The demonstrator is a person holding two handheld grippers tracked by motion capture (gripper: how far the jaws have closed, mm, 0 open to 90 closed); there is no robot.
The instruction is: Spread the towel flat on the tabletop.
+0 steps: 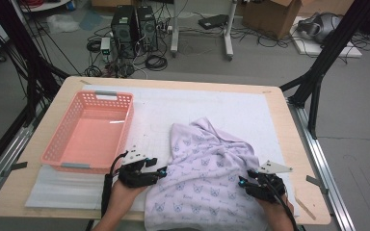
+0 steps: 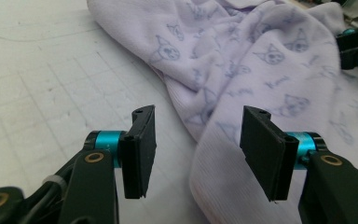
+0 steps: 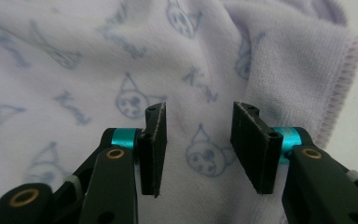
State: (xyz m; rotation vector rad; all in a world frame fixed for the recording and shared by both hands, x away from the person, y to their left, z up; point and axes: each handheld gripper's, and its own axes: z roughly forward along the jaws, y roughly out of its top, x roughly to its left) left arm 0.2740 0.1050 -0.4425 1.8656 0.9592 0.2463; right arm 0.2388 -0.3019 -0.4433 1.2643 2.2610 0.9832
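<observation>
1. Here, the lilac cat-print towel [image 1: 207, 175] lies rumpled on the white mat [image 1: 221, 108] at the table's [image 1: 298, 144] near edge, right of the pink basket [image 1: 89, 130].
2. Left tool [image 1: 164, 172] at its left edge, jaws apart, gripping nothing.
3. Right tool [image 1: 243, 182] over its right side, likewise parted.

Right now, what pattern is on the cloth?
The cloth is pale lilac with small blue-grey cat faces and script, clearest in the right gripper view.

Even soft light, faint shadows, blurred close-ups
</observation>
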